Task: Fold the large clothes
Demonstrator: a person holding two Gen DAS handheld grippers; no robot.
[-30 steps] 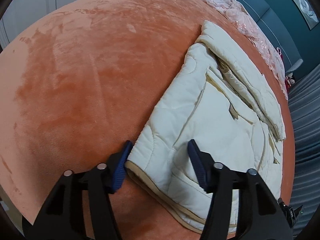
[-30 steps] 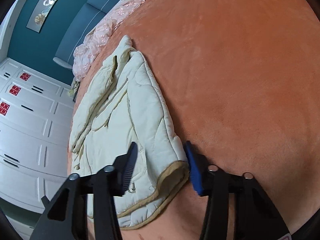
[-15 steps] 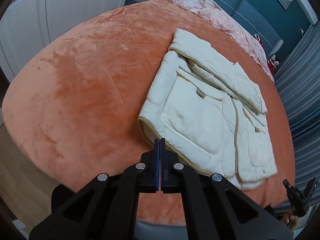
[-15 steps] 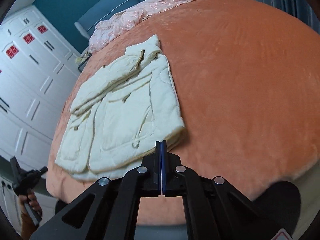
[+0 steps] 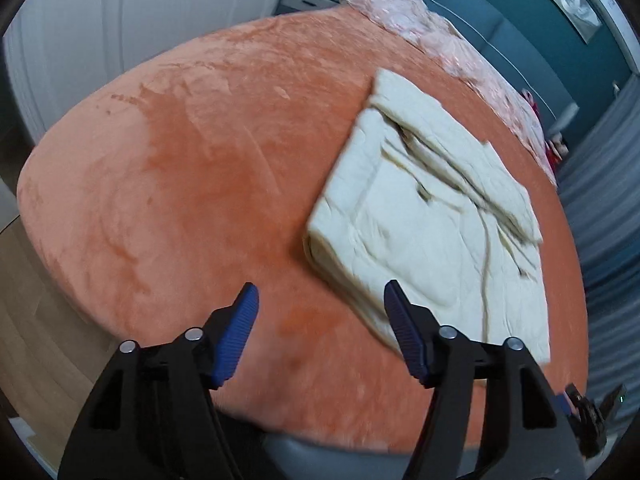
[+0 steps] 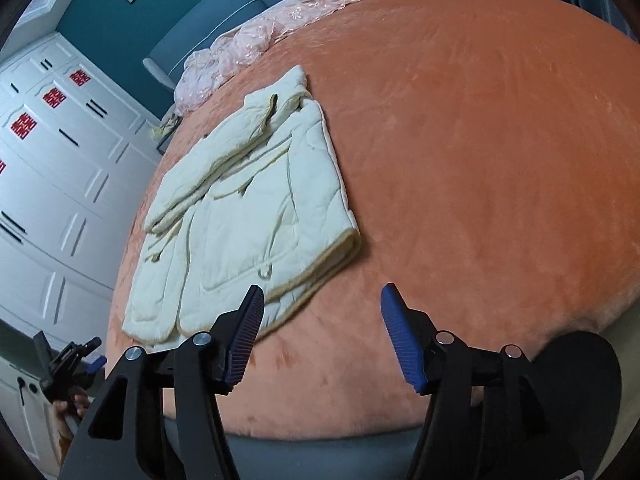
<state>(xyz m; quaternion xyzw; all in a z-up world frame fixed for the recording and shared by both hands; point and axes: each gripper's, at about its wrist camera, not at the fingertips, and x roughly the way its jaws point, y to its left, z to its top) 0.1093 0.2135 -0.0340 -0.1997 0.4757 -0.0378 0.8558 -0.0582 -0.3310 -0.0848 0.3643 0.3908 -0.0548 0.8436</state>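
A cream quilted jacket point(image 5: 432, 208) lies flat on the orange bed cover point(image 5: 192, 160), its sleeves folded across its front. It also shows in the right wrist view point(image 6: 256, 216), on the left part of the cover point(image 6: 480, 160). My left gripper point(image 5: 320, 300) is open and empty, held above the cover just short of the jacket's near corner. My right gripper point(image 6: 320, 300) is open and empty, above the cover beside the jacket's tan-edged hem. Neither touches the jacket.
A pink lace cloth point(image 6: 256, 44) lies along the head of the bed by the teal headboard point(image 6: 192, 32). White wardrobe doors point(image 6: 48, 168) stand along one side. The other gripper shows at the bed's foot point(image 6: 68, 364). Wooden floor point(image 5: 36, 320) lies below the bed edge.
Both grippers have opened after being shut and empty half a second ago. One second ago each stood open around a hem corner; since then both have pulled back and up, clear of the jacket.
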